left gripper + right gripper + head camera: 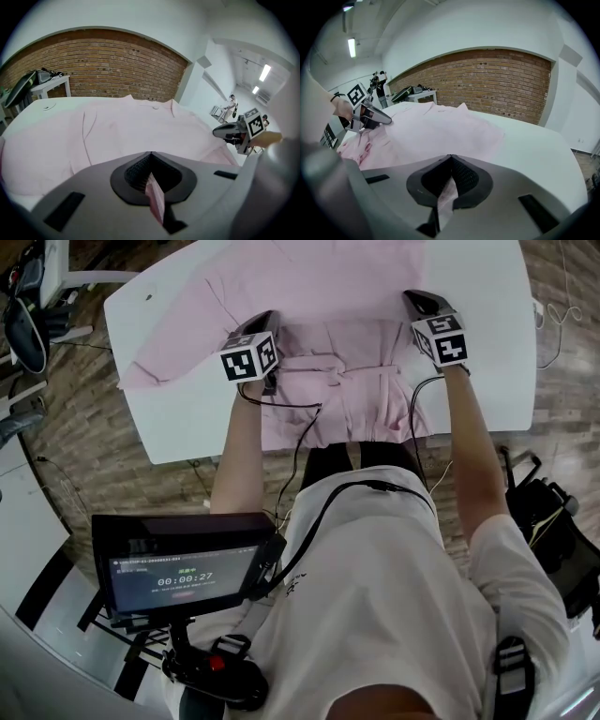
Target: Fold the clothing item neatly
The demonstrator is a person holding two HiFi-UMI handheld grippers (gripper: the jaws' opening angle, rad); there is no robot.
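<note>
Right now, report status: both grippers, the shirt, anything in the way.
Left gripper shut on shirt fabric. Right gripper shut on shirt fabric. Pink shirt spread on white table, near part bunched. Nothing seen blocking.

Right gripper point(450, 158), jaws pinching pink shirt point(440, 130) on white table point(536, 150); left gripper point(375, 116) beyond.

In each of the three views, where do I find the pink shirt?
Head view: the pink shirt lies at the top centre and reaches down to the near table edge.
Left gripper view: it spreads across the middle.
Right gripper view: it lies left of centre.
Shared landmark: the white table under it.
</note>
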